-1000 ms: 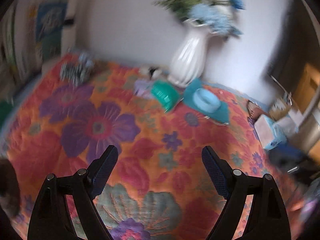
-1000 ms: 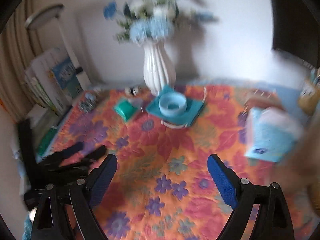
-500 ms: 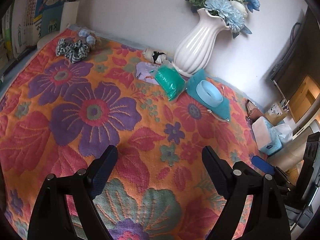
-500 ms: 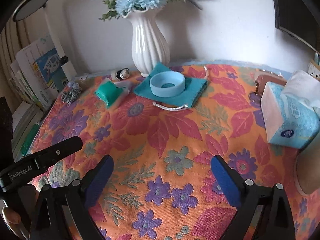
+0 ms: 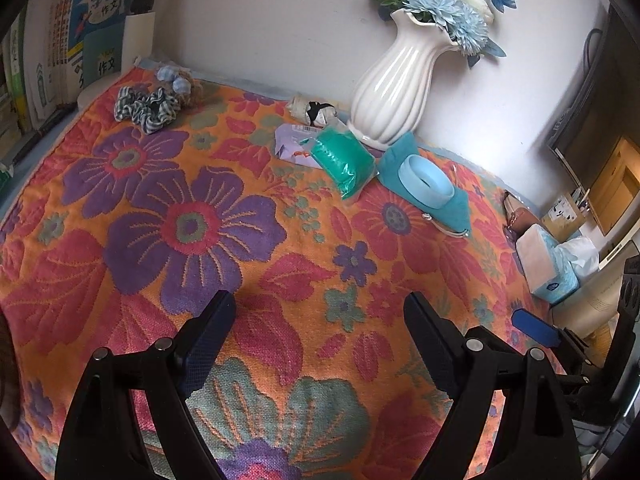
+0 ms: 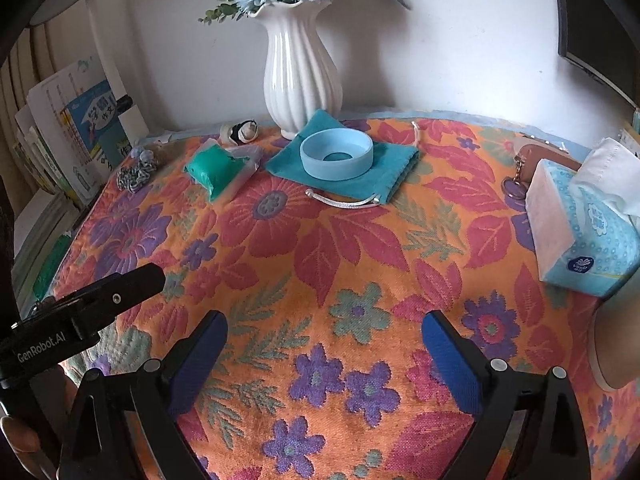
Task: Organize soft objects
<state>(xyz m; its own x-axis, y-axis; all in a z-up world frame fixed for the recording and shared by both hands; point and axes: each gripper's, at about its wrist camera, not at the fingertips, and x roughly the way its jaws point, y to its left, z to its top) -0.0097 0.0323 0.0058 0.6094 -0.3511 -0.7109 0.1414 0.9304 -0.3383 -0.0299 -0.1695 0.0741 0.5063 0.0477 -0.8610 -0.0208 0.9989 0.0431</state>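
Observation:
A teal drawstring pouch point(image 6: 372, 174) lies flat near the back of the flowered cloth, with a light blue silicone ring point(image 6: 337, 153) on top of it; both also show in the left wrist view, pouch point(image 5: 452, 206) and ring point(image 5: 426, 180). A green soft pack in clear wrap point(image 5: 342, 160) lies left of the pouch. A striped scrunchie point(image 5: 146, 106) lies at the far left. My left gripper point(image 5: 320, 320) is open and empty over the cloth's front. My right gripper point(image 6: 324, 336) is open and empty, well in front of the pouch.
A white ribbed vase point(image 6: 300, 76) with blue flowers stands behind the pouch. A blue tissue box point(image 6: 580, 232) and a brown purse point(image 6: 548, 158) sit at the right. Books point(image 5: 60, 40) stand at the far left. A small rolled black-and-white item point(image 5: 316, 110) lies by the vase.
Both views have steadied from blur. Both grippers stay open and have settled low over the front of the cloth; nothing on the table has moved.

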